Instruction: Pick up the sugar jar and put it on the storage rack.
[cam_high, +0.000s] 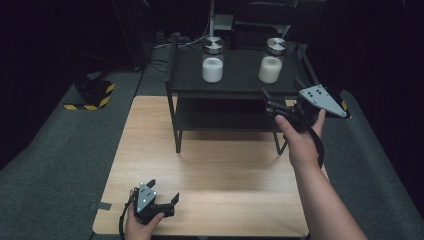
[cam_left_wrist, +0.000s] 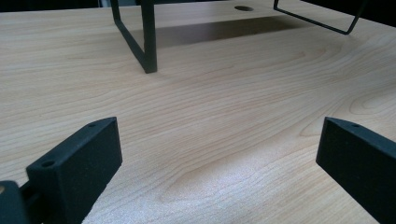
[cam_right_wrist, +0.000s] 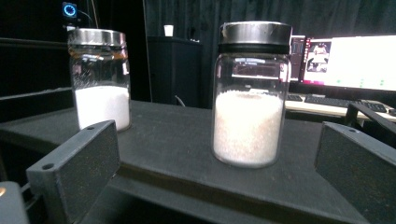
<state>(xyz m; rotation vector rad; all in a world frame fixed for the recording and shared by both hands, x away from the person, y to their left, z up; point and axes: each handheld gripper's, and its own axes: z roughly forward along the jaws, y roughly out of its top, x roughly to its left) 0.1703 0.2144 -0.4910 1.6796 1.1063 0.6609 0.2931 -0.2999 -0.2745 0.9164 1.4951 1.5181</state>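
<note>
Two glass jars with metal lids, each partly filled with white granules, stand on top of a black two-tier shelf (cam_high: 240, 82): the left jar (cam_high: 212, 62) and the right jar (cam_high: 271, 61). My right gripper (cam_high: 281, 90) is raised at the shelf's front right edge, open and empty. In the right gripper view the right jar (cam_right_wrist: 250, 102) stands upright just beyond the gap between the jaws, and the left jar (cam_right_wrist: 100, 84) is farther back. My left gripper (cam_high: 164, 191) rests low near the table's front left edge, open, with bare wood between its jaws.
The wooden table (cam_high: 215, 170) has free room in front of the shelf. A shelf leg (cam_left_wrist: 148, 37) and a wire foot (cam_left_wrist: 322, 21) rise ahead of the left gripper (cam_left_wrist: 219, 140). A yellow-black striped object (cam_high: 92, 95) lies on the floor. A lit monitor (cam_right_wrist: 355, 60) glows behind.
</note>
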